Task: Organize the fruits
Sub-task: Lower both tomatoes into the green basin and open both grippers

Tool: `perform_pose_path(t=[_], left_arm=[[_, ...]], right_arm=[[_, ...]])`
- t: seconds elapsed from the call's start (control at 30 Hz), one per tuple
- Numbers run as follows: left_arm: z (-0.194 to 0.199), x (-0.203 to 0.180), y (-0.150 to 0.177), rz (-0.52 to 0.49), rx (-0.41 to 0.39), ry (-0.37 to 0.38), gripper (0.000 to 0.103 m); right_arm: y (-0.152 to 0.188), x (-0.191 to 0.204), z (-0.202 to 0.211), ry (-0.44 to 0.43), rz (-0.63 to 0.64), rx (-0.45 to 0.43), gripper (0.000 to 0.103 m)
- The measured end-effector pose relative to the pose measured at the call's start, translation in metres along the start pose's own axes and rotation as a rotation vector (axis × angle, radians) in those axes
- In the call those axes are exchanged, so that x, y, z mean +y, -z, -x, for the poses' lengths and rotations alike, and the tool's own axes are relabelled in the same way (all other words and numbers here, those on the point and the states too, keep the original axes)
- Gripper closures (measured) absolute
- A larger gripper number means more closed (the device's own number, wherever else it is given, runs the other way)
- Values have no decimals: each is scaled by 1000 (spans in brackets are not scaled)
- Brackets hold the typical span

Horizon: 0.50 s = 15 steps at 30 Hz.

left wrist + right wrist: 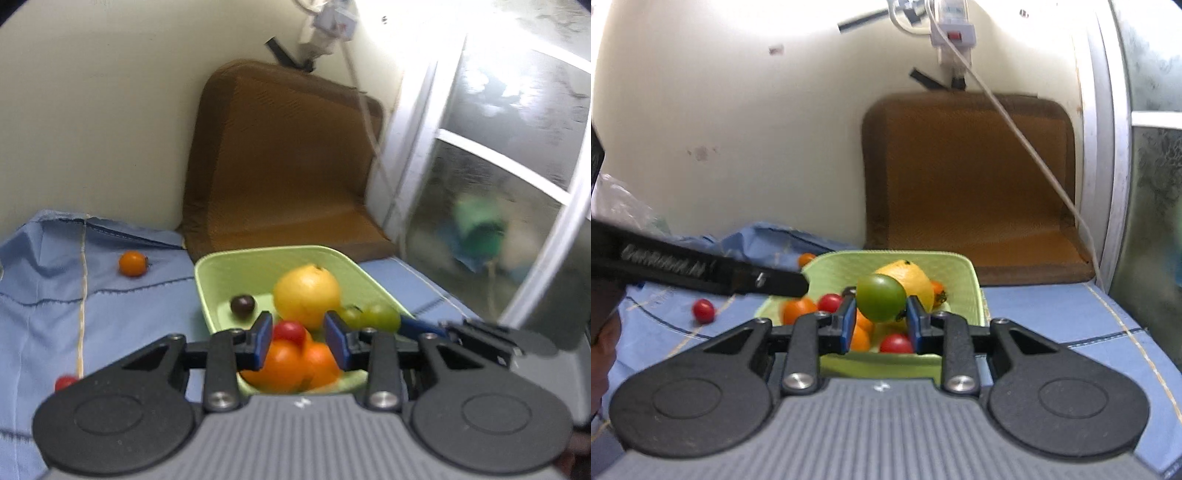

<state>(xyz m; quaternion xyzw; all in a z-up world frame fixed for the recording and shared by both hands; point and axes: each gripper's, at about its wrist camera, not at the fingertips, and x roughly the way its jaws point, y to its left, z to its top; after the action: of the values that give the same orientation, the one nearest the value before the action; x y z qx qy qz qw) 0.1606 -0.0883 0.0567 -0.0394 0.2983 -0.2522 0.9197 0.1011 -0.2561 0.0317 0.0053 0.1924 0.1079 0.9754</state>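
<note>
A light green tray (207, 266) (975, 291) on a blue cloth (44, 295) holds a big yellow fruit (306, 295) (916, 280), a dark tomato (242, 305), red tomatoes (290, 330) (895, 343) and orange ones (860, 334). My left gripper (298, 318) hangs over the tray's near end. It is shut on an orange tomato (291, 363) (799, 309), which fills the gap low between its blue pads. More orange fruit behind blurs its outline. My right gripper (881, 301) is shut on a green tomato (881, 297) (382, 315), held above the tray. The left gripper (803, 286) reaches in from the left.
An orange tomato (133, 263) and a red tomato (65, 382) (703, 310) lie loose on the cloth, left of the tray. A brown cushion (280, 158) (971, 177) leans on the wall behind. A window frame (413, 155) and a white cable (1034, 147) stand at the right.
</note>
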Motion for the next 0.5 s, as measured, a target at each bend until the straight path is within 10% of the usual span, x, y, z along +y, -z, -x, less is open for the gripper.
perform_pose_path(t=[0.5], left_arm=[[-5, 40, -14, 144, -24, -12, 54]], right_arm=[[6, -22, 3, 32, -103, -100, 56]])
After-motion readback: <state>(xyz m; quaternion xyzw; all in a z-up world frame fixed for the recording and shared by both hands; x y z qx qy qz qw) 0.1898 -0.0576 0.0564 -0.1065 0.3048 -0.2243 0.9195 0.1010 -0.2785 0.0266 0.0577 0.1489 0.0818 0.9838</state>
